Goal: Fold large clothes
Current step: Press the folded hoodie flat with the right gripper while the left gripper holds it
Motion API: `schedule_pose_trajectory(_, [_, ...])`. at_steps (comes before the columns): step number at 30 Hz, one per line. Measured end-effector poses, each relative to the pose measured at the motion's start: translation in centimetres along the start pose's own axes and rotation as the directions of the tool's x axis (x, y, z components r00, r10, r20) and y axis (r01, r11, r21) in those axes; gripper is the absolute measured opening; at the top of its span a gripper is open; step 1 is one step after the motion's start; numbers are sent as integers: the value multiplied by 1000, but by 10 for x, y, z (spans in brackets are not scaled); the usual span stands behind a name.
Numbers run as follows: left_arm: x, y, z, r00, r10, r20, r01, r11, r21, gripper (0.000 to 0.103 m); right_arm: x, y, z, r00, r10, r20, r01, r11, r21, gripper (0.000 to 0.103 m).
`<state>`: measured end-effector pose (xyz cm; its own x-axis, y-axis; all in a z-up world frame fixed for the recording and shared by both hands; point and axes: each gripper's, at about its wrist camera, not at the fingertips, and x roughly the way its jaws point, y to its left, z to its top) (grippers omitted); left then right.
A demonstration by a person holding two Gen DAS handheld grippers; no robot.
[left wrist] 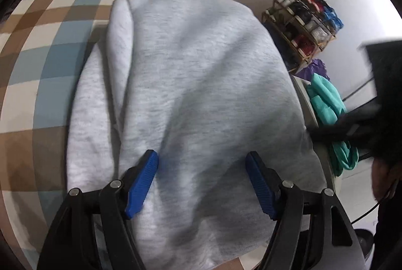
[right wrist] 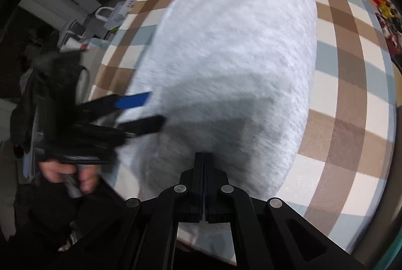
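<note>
Light grey garment [left wrist: 191, 84] folded; lying flat on checked cloth [left wrist: 37, 63].

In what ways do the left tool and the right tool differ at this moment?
The left tool has its jaws standing wide apart, while the right tool has its jaws pressed together. The left tool shows its blue pads; the right tool's pads face each other and are mostly hidden. No cloth sits between the left tool's pads, and none is seen in the right tool. Both point down at the grey garment on the checked cloth.

Left gripper [left wrist: 202, 164], jaws apart, over grey garment [left wrist: 191, 74] on checked cloth [left wrist: 37, 63]
</note>
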<state>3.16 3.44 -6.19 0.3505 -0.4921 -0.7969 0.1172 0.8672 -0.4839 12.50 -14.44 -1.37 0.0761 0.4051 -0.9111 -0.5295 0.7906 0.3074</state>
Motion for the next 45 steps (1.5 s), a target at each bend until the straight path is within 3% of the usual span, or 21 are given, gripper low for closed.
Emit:
schedule_pose_trajectory(2, [2,3,-5,1000,-13,16,13,1000,-2,68,-18,12,21,996,-15,92,19,999,-38,18])
schedule_pose_trajectory(4, [-2,4,-6,1000,-16,26,16,1000,-15,68,-25,26,50,985,-21,171,30,998,-53,51])
schedule_pose_trajectory(5, [-5,4,-8,999,-15,28,15,1000,-12,68,-22,33,66,980,-56,191,70,995,-67,57])
schedule_pose_trajectory(7, [-12,12,-14,999,-20,31,20,1000,-8,68,-3,41,98,977,-105,184,124,988,-94,59])
schedule_pose_trajectory(10, [-14,18,-16,999,-27,26,27,1000,-1,68,43,37,136,984,-170,61,175,980,-91,58])
schedule_pose_trajectory(12, [-12,16,-11,999,-28,19,28,1000,6,68,85,20,151,967,-245,-69,241,969,-59,58])
schedule_pose_trajectory(15, [-12,15,-7,1000,-21,13,21,1000,14,68,115,6,152,947,-285,-146,281,958,-47,61])
schedule_pose_trajectory(20, [-13,14,-8,1000,-22,9,21,1000,22,68,107,1,157,956,-255,-143,256,967,-14,64])
schedule_pose_trajectory(22, [-13,10,-10,1000,-3,11,3,999,33,68,82,-4,167,975,-204,-84,206,978,20,59])
schedule_pose_trajectory(24, [-13,6,-9,1000,8,12,-8,999,36,68,56,-5,177,978,-206,34,204,978,43,63])
schedule_pose_trajectory(25, [-13,4,-9,1000,9,12,-9,999,38,68,55,-5,180,978,-202,49,200,979,41,62])
schedule_pose_trajectory(27, [-13,3,-9,1000,9,12,-9,999,40,68,79,-5,185,976,-213,-39,214,977,20,62])
schedule_pose_trajectory(29, [-15,1,-10,1000,8,14,-9,999,44,68,115,-5,179,955,-275,-110,276,961,-7,62])
schedule_pose_trajectory(32, [-15,-1,-11,1000,-7,5,6,999,38,68,120,3,176,945,-321,-71,319,947,-32,64])
schedule_pose_trajectory(36, [-15,-2,-9,1000,-11,4,11,999,40,68,61,-5,152,976,-218,-8,218,976,20,59])
schedule_pose_trajectory(40, [-14,0,-6,1000,-17,-2,17,999,38,68,-19,3,82,987,-144,66,147,988,-36,61])
schedule_pose_trajectory(42, [-13,-1,-4,1000,-17,0,17,999,40,68,-38,16,40,993,-106,49,110,990,-92,61])
schedule_pose_trajectory(45, [-13,3,-6,1000,-19,3,19,999,31,68,-23,25,1,998,-42,-36,38,995,-97,61])
